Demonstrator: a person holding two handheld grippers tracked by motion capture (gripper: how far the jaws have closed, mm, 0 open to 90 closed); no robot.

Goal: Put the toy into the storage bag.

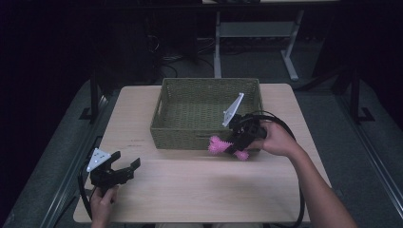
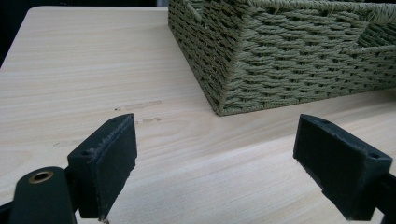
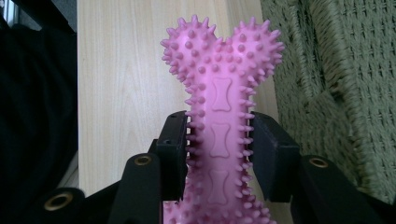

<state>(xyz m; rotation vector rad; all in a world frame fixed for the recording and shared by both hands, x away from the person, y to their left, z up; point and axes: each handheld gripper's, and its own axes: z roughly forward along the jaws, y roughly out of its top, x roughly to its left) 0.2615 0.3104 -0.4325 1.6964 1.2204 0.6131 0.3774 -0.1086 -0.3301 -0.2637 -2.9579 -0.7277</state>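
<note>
The person's right forearm comes in from the lower right of the high view and angles up toward the middle of the table, where the right hand (image 1: 275, 139) holds the right gripper (image 1: 236, 146) just in front of the basket's near wall, toward its right corner. Its grey plate tilts up over the basket's rim. The jaws are closed on a pink spiky bone toy (image 1: 227, 147), pinching its narrow shaft from both sides; in the right gripper view the toy (image 3: 222, 121) stands between the two black pads with its knobbed, two-lobed end pointing away from the camera.

In the high view the toy's long axis runs roughly left to right along the basket's front wall, one lobed end sticking out to the left of the jaws and the other to their right. Whether it touches the table or the basket cannot be told.

The left hand (image 1: 102, 203) sits at the near left corner of the table, holding the left gripper (image 1: 126, 165) with its jaws spread wide apart and nothing between them. They point toward the right and slightly up the table, toward the basket's near left corner.

The table (image 1: 199, 190) is pale wood with a light grain. The woven green basket (image 1: 164, 128) sits at its far middle. Beyond the table the room is dark, with grey floor, cables and the legs of another desk.
</note>
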